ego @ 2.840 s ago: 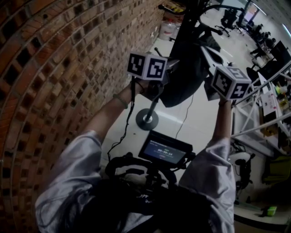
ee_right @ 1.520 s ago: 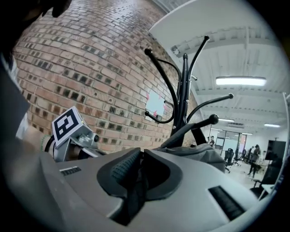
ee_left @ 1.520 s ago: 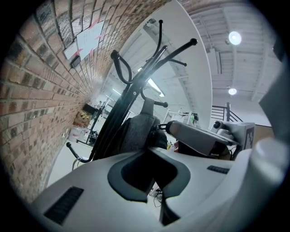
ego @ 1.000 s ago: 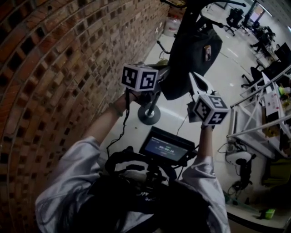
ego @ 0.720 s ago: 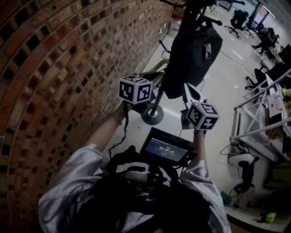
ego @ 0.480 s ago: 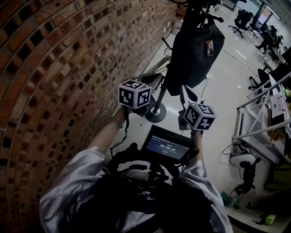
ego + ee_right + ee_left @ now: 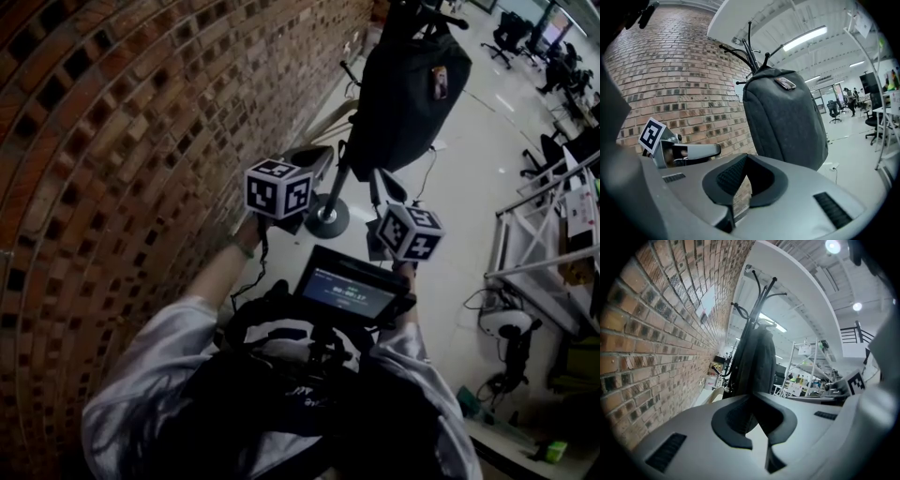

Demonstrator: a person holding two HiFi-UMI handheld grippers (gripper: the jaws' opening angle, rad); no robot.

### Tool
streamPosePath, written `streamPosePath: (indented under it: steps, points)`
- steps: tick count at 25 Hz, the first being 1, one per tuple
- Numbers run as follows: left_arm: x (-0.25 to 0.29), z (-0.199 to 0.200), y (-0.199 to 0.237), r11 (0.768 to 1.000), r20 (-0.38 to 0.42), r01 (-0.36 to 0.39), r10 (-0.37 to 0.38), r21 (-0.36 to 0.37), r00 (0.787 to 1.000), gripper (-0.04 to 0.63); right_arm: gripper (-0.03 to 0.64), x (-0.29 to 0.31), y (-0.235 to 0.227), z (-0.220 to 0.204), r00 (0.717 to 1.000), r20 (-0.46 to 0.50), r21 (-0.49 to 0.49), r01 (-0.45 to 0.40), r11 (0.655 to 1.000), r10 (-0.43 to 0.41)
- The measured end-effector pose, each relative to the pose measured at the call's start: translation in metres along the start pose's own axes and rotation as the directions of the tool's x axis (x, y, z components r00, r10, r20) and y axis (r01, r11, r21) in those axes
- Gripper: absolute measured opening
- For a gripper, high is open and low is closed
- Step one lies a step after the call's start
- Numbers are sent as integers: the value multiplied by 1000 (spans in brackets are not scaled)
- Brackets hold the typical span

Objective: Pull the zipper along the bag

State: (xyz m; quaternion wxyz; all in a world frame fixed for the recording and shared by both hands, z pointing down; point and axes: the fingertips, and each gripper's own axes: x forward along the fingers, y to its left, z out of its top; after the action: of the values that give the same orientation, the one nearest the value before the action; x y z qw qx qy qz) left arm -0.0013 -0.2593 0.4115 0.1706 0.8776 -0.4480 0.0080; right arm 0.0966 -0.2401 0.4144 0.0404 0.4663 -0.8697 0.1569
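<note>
A dark grey bag [image 7: 412, 89] hangs from a black coat stand [image 7: 757, 291] beside the brick wall. The bag fills the middle of the right gripper view [image 7: 785, 122], with a small badge [image 7: 786, 83] near its top. I cannot make out the zipper. My left gripper [image 7: 314, 157] is held low, left of the bag and apart from it, its jaws shut on nothing [image 7: 752, 397]. My right gripper [image 7: 387, 187] hangs below the bag, also shut and empty [image 7: 746, 157]. The left gripper [image 7: 679, 150] shows in the right gripper view.
The brick wall [image 7: 141, 112] runs close on the left. The stand's round base [image 7: 328, 223] sits on the white floor between the grippers. A small monitor [image 7: 352, 291] is mounted at my chest. A metal rack [image 7: 544, 244] stands at the right, office chairs [image 7: 511, 33] far back.
Both grippers have come down and away from the bag, which they were up against earlier. The bag now hangs free, higher in the head view.
</note>
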Motion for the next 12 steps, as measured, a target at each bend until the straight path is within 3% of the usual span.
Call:
streamPosePath:
  steps: [12]
  points:
    - [1, 2, -2, 1000, -7, 3, -3, 9, 1000, 6, 2, 1, 2, -5, 1000, -7, -2, 6, 1000, -6]
